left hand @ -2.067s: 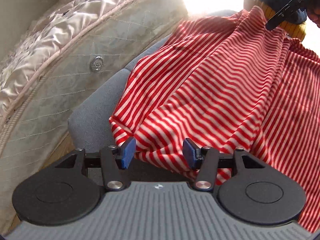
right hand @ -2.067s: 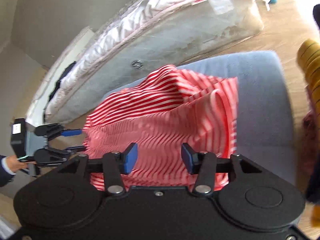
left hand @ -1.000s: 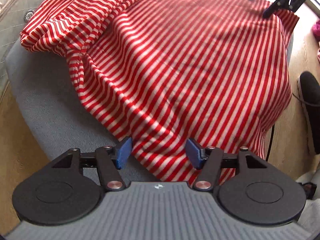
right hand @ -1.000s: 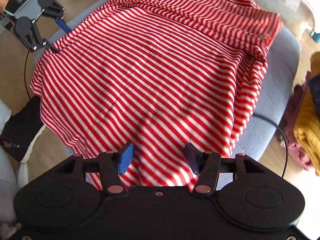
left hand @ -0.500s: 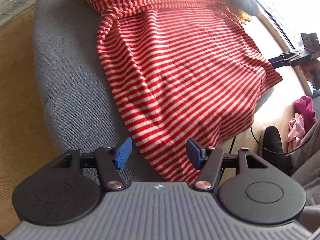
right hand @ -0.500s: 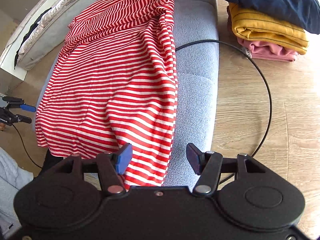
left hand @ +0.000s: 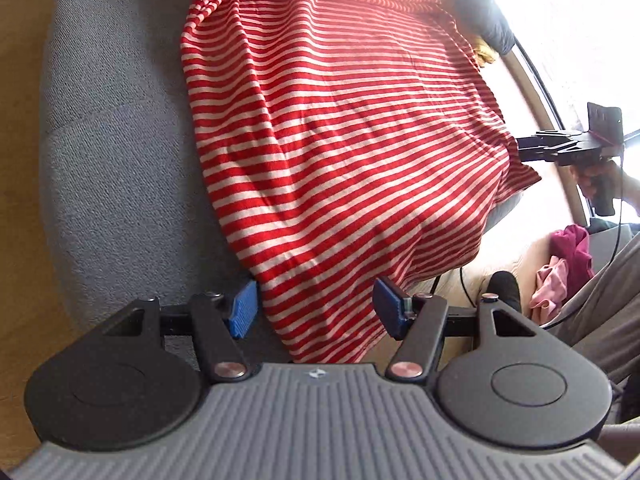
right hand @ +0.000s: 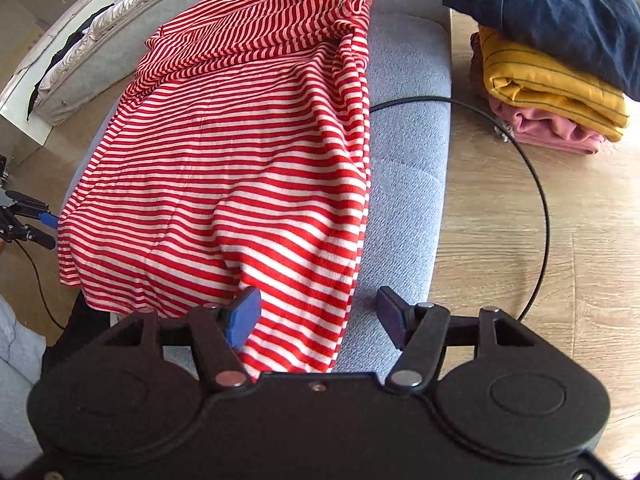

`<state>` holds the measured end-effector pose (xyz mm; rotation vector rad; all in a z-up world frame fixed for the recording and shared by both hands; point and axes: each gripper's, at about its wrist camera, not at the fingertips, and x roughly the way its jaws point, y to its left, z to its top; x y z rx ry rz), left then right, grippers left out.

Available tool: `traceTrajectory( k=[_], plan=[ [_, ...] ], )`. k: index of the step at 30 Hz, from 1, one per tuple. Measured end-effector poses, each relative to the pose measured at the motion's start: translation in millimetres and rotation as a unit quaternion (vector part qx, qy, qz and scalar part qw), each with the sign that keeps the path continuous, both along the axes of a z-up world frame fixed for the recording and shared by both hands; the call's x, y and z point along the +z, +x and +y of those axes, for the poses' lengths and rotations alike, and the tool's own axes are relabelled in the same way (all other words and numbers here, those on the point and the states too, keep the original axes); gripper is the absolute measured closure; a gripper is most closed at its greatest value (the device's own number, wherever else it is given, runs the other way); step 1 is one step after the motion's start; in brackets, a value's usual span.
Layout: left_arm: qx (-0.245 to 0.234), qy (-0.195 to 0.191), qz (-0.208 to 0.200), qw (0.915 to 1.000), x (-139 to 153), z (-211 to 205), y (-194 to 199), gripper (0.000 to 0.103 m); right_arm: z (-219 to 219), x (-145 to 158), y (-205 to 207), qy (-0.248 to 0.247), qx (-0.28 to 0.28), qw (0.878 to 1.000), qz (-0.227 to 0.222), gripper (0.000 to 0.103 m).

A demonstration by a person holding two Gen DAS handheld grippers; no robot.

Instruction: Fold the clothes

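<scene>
- Striped shirt [right hand: 240, 160], red and white, lay spread on the grey cushion [right hand: 408, 168], with its hem hanging over the near edge at 6 o'clock and its top part bunched at 12 o'clock.
- Left gripper [left hand: 316, 310] had its jaws wide open around the lower corner of the hem; the cloth lay between them, but I judged it was not pinched.
- Right gripper [right hand: 318, 314] was also wide open, one blue pad lying on the cloth and the other over bare cushion, so it held nothing.
- Folded pile [right hand: 552, 60] of dark blue, yellow and pink clothes stood on the wooden floor [right hand: 560, 240] at 2 o'clock, well apart; these seemed finished.
- A black cable [right hand: 536, 184] curved on the floor beside the cushion.
- For this shirt, only the spreading looked done; no fold was visible, and the wrinkled top part probably needed smoothing first.
</scene>
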<state>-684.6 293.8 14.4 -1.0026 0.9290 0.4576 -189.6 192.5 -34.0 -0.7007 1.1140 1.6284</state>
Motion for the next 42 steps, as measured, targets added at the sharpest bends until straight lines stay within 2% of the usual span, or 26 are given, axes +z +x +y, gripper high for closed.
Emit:
traceTrajectory(
  k=[2, 4, 5, 6, 7, 10, 13, 16, 18, 21, 23, 25, 26, 28, 29, 30, 31, 33, 35, 38, 41, 42],
  plan=[
    [0.002, -0.005, 0.002, 1.0000, -3, -1, 2, 0.039, 1, -3, 0, -0.005, 0.008, 1.000, 0.000, 0.038],
    [0.004, 0.000, 0.008, 1.0000, 0, 1, 1, 0.065, 0, -4, -2, -0.012, 0.022, 1.000, 0.001, 0.041],
    [0.006, -0.003, 0.009, 0.9999, 2, 3, -2, 0.081, -1, -3, -2, -0.007, 0.035, 0.999, 0.003, 0.052],
    [0.010, -0.013, 0.001, 0.9999, 3, 5, -5, 0.085, -2, -2, -3, -0.004, 0.046, 0.999, 0.005, 0.098],
    [0.014, -0.021, -0.004, 0.9997, 7, 9, -10, 0.088, -1, -1, -1, -0.009, 0.049, 0.999, 0.015, 0.098],
    [0.019, 0.008, -0.002, 0.9998, 26, 19, -19, 0.091, 3, 2, 13, -0.023, 0.013, 0.997, 0.069, 0.099],
    [0.046, 0.038, -0.006, 0.9982, 43, 35, -28, 0.092, 10, 16, 32, 0.002, -0.028, 0.995, 0.096, 0.099],
    [0.058, 0.066, -0.001, 0.9961, 53, 51, -34, 0.092, 18, 30, 45, 0.035, -0.053, 0.993, 0.097, 0.099],
    [0.054, 0.046, -0.006, 0.9974, 48, 53, -39, 0.092, 22, 31, 42, 0.035, -0.024, 0.997, 0.068, 0.098],
    [0.049, 0.012, -0.007, 0.9987, 33, 46, -42, 0.092, 20, 20, 32, 0.016, -0.002, 0.999, 0.046, 0.086],
    [0.035, 0.002, -0.005, 0.9994, 26, 39, -43, 0.091, 15, 12, 29, 0.004, 0.000, 0.999, 0.043, 0.065],
    [0.028, -0.011, -0.004, 0.9995, 20, 33, -45, 0.087, 10, 6, 29, -0.006, -0.002, 0.999, 0.049, 0.062],
    [0.024, -0.012, -0.004, 0.9996, 17, 30, -44, 0.081, 6, 4, 33, -0.009, -0.002, 0.999, 0.054, 0.060],
    [0.020, -0.011, -0.009, 0.9997, 14, 25, -43, 0.067, 4, 1, 32, -0.008, -0.007, 0.998, 0.064, 0.054],
    [0.019, -0.009, -0.015, 0.9997, 13, 23, -43, 0.054, 3, -1, 31, -0.007, -0.009, 0.998, 0.069, 0.054],
    [0.019, -0.008, -0.022, 0.9995, 12, 22, -42, 0.047, 3, -1, 29, -0.006, -0.007, 0.997, 0.076, 0.054],
    [0.017, -0.009, -0.028, 0.9994, 11, 21, -39, 0.047, 4, 0, 26, -0.011, 0.002, 0.997, 0.076, 0.054],
    [0.006, -0.006, -0.025, 0.9996, 8, 18, -29, 0.043, 6, 2, 19, -0.020, 0.019, 0.997, 0.076, 0.065],
    [-0.011, 0.009, -0.010, 0.9998, 6, 14, -22, 0.043, 7, 5, 14, -0.031, 0.033, 0.996, 0.074, 0.090],
    [-0.026, 0.015, -0.006, 0.9995, 4, 12, -17, 0.045, 7, 18, 18, -0.055, 0.057, 0.992, 0.096, 0.097],
    [-0.066, -0.001, 0.008, 0.9978, 2, 10, -12, 0.075, 3, 29, 20, -0.078, 0.091, 0.989, 0.086, 0.097],
    [-0.087, -0.009, 0.013, 0.9961, 0, 8, -10, 0.075, 2, 28, 18, -0.086, 0.100, 0.990, 0.056, 0.097]
  ],
)
